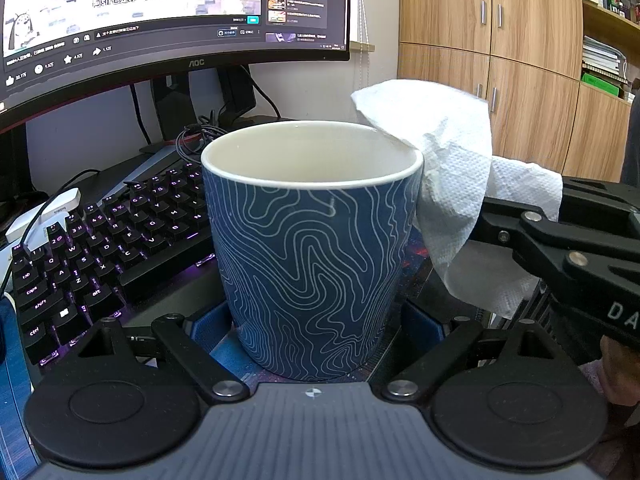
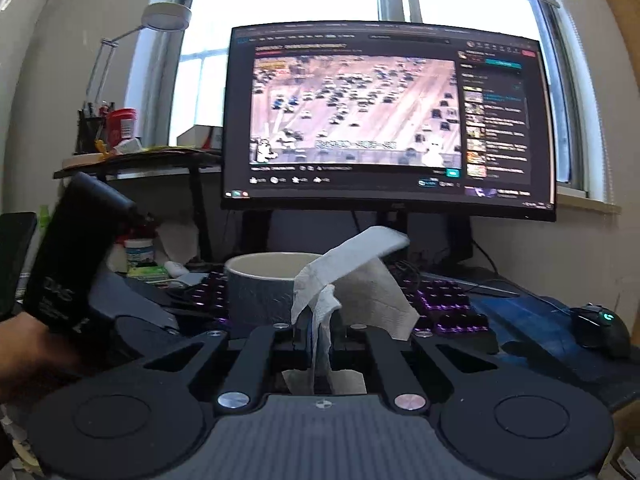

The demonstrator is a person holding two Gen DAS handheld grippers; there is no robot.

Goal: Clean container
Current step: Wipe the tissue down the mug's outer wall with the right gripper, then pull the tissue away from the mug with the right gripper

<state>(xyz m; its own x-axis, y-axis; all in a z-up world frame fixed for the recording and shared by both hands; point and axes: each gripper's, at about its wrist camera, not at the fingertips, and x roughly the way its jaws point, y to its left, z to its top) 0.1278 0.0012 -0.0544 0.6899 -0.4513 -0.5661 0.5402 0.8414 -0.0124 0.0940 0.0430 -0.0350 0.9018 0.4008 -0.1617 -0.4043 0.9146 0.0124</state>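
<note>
A blue cup (image 1: 316, 256) with white wavy lines and a cream inside stands upright between the fingers of my left gripper (image 1: 316, 332), which is shut on its lower body. The cup looks empty. My right gripper (image 2: 320, 332) is shut on a white paper towel (image 2: 348, 280); in the left wrist view the towel (image 1: 452, 196) hangs against the cup's right rim and side. In the right wrist view the cup (image 2: 264, 284) is just beyond the towel, to the left.
A backlit keyboard (image 1: 100, 240) lies left of the cup, below a monitor (image 1: 168, 12). Wooden cabinets (image 1: 500, 60) stand at the right. A mouse (image 2: 600, 328) sits at the desk's right; a lamp (image 2: 166, 16) and clutter (image 2: 116, 128) are at the left.
</note>
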